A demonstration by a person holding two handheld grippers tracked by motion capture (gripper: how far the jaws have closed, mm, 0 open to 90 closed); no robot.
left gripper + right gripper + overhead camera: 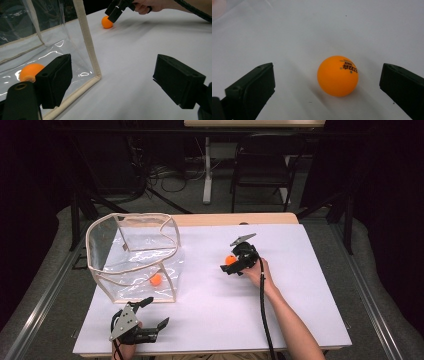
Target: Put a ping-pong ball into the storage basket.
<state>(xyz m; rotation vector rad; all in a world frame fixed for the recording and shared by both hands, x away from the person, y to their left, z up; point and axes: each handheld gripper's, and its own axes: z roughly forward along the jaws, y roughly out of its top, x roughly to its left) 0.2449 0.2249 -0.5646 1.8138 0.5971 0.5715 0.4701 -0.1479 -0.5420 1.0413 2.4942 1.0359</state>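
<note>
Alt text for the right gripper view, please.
An orange ball with small dark print lies on the white table, between the open black jaws of the right gripper and touching neither.

A small dark stamp printed on the orange ball (337,75) lying on the white table (317,30) is the lone marking in sight, seen in the right gripper view, its upside-down letters blurred and possibly reading "DHS", with a star mark beside them.
</note>
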